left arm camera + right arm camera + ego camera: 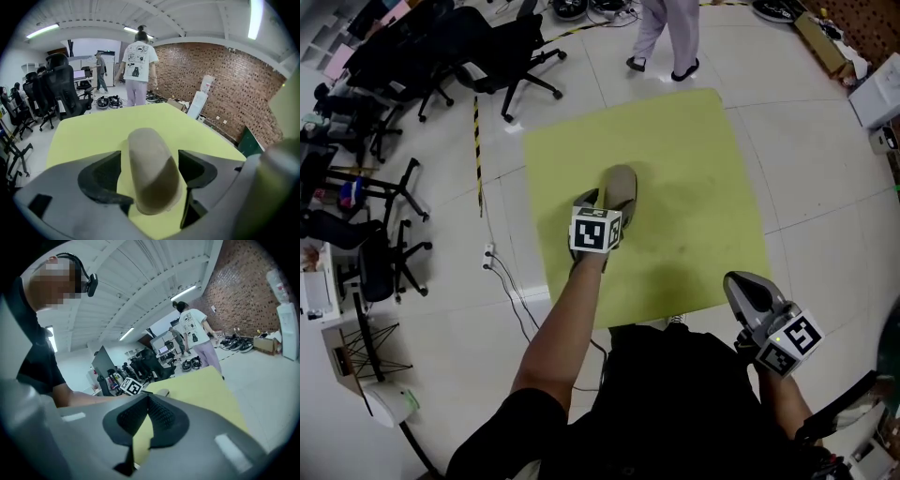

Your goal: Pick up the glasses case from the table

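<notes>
Glasses case: one, beige, near the middle of the table, slightly toward its left edge.
Table: one, yellow-green.
Grippers: two in all.
Left gripper: jaws wide apart on either side of the case, gripping nothing.
Right gripper: jaws together, empty, off the near right corner.
Bystander: one, beyond the far edge.

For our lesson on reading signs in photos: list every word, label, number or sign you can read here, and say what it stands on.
No word or number can be read in any view.
Left cube: a black-and-white square marker, a pattern, not letters.
Right cube: the same kind of marker, no letters.
T-shirt: printed pictures on the back; any lettering is too small to read.
</notes>
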Action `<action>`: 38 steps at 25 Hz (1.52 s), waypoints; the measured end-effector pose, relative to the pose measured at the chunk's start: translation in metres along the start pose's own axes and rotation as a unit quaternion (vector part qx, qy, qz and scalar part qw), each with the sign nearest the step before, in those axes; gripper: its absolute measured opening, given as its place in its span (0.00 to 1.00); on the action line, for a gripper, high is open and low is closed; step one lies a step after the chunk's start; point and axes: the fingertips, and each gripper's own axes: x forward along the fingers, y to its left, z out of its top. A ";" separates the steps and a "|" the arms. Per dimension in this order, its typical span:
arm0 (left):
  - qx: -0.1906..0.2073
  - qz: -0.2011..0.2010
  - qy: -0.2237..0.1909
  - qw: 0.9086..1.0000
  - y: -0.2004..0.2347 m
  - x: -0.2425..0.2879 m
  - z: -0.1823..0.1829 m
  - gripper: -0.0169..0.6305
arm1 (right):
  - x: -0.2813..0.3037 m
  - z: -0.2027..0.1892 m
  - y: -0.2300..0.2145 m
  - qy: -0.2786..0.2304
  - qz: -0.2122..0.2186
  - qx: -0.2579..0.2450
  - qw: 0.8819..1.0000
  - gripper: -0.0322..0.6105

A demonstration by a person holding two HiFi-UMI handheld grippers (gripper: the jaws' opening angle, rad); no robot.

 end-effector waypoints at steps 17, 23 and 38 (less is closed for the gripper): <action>0.007 -0.015 0.055 0.998 -0.008 0.042 -0.016 0.70 | -0.025 -0.005 -0.007 -0.008 -0.052 0.010 0.999 0.05; -0.024 -0.023 0.041 0.999 -0.012 0.037 -0.011 0.68 | -0.032 -0.006 -0.009 -0.008 -0.051 0.006 0.999 0.05; -0.146 -0.117 -0.075 0.979 -0.044 -0.039 0.019 0.66 | -0.019 0.013 0.010 -0.009 0.017 -0.031 0.999 0.05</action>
